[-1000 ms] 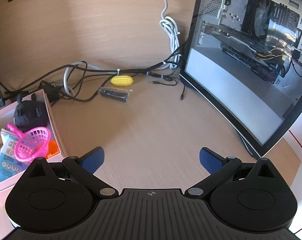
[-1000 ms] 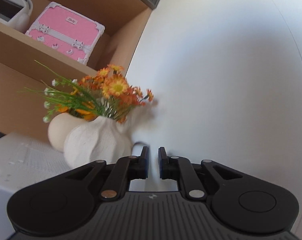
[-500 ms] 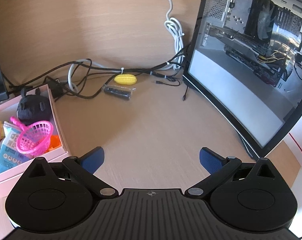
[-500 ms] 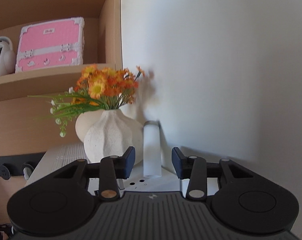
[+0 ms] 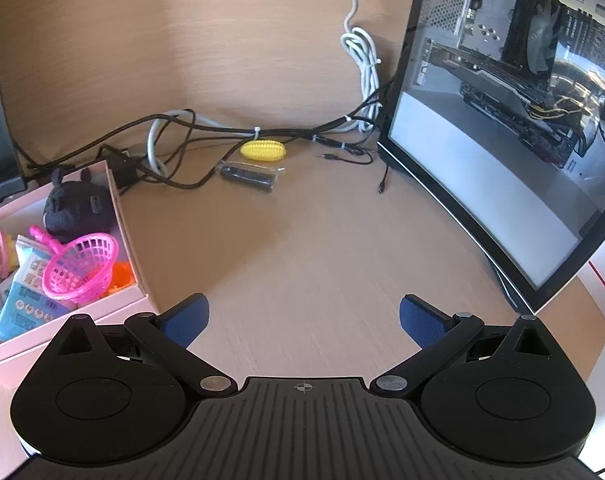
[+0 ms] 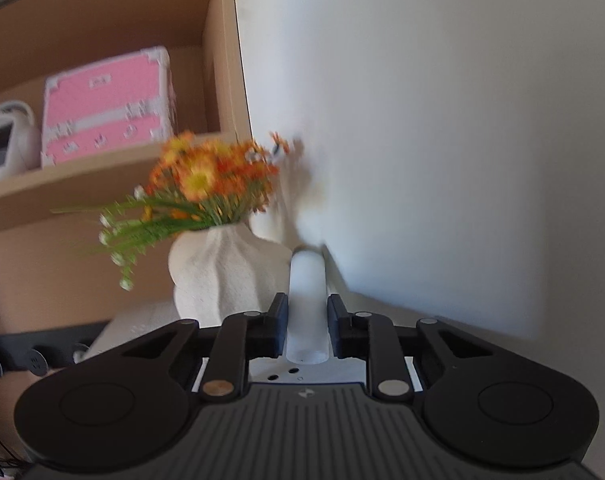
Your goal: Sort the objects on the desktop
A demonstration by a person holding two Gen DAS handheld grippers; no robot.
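The left gripper (image 5: 300, 320) hung over the wooden desk (image 5: 302, 248) with its blue-padded fingers (image 5: 184, 322) spread wide and nothing between them. At the left stood a pink box (image 5: 130, 240) holding a black plush toy (image 5: 76, 210), a pink plastic basket (image 5: 82, 270) and a blue packet (image 5: 22, 300). Farther back, near a tangle of black and white cables (image 5: 206, 128), lay a yellow toy corn cob (image 5: 263, 150) and, just in front of it, a dark thing in a clear wrapper (image 5: 248, 174). At the right a computer case (image 5: 502, 100) with a glass side panel stood on the desk.
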